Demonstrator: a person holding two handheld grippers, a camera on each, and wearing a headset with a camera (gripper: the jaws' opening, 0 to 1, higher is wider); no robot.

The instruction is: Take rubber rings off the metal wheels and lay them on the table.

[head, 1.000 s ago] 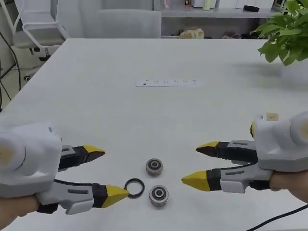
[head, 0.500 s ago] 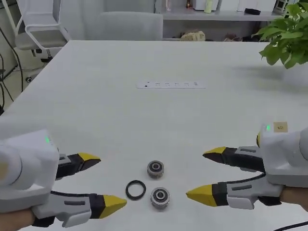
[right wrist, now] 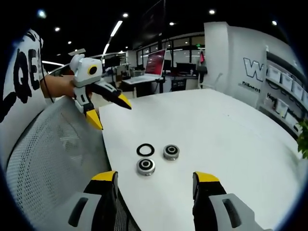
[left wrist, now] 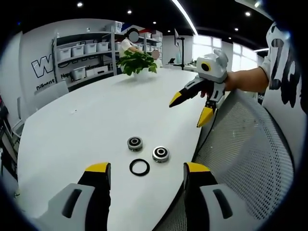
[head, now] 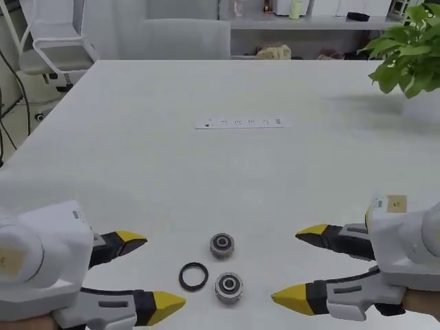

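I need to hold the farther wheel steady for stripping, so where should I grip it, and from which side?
Probably across its outer rim, coming down from above: the farther wheel lies flat, hub up. Set the jaws left and right of it, since the nearer wheel and loose ring crowd its near side.

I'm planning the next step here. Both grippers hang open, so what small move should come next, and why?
Probably bring the open right gripper in toward the far wheel: its rim looks dark, as if its ring is on, while the near wheel looks bare metal beside the loose ring. The left gripper could steady it.
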